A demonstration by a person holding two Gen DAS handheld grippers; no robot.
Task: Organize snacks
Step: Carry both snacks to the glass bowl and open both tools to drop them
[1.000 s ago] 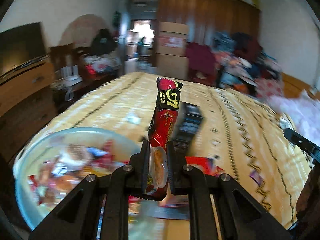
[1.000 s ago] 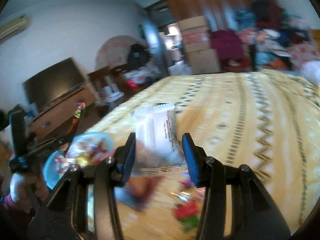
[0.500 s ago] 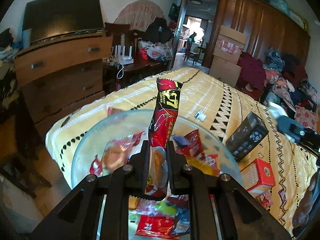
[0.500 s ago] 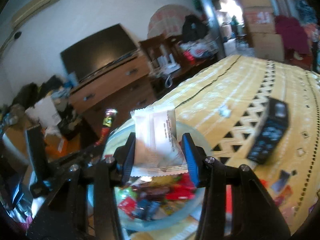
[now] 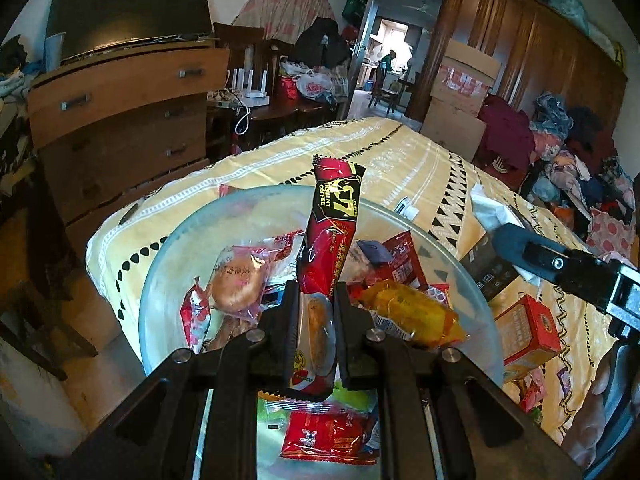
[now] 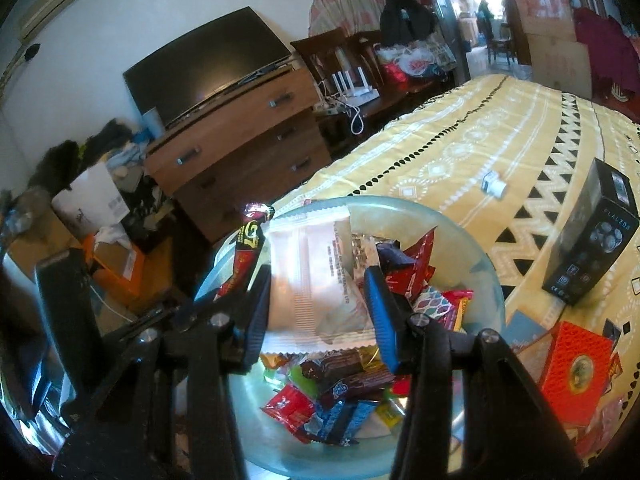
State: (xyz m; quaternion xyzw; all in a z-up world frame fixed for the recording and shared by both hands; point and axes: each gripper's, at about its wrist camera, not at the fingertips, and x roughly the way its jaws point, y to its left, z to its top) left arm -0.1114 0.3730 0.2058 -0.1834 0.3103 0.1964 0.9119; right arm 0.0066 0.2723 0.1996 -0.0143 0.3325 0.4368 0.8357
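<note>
My left tool [image 5: 316,312] is clamped on a red coffee stick [image 5: 330,240], which stands upright between its fingers above the glass bowl [image 5: 160,280]. The bowl sits at the corner of a bed [image 5: 400,160] covered in a yellow patterned spread, with a wooden dresser [image 5: 120,120] to its left carrying a dark television [image 5: 128,12]. Inside the bowl lie wrapped snacks: a round cake in clear wrap [image 5: 236,280] at left, a red packet [image 5: 328,436] low in the middle, a yellow-orange packet [image 5: 408,312] at right.

Beside the bowl on the right, on the bedspread, stand a black box [image 5: 490,268] and a red box [image 5: 528,332]. My right tool [image 5: 516,236] reaches in from the right edge of that view.

Seen from the right wrist, the left tool [image 6: 224,300] and its coffee stick [image 6: 248,248] are at left over the bowl's [image 6: 488,280] near rim. My right tool [image 6: 320,312] grips a white packet [image 6: 316,280] by its sides, blue-padded fingers [image 6: 382,320] pressed against it, holding it upright over the bowl. Below it lie chocolate bars [image 6: 348,368], a red packet [image 6: 288,400] and a blue packet [image 6: 340,416]. At right, the black box [image 6: 592,240] stands upright on the bed [image 6: 460,140], well clear of the bowl, the red box [image 6: 576,372] nearer the camera.
</note>
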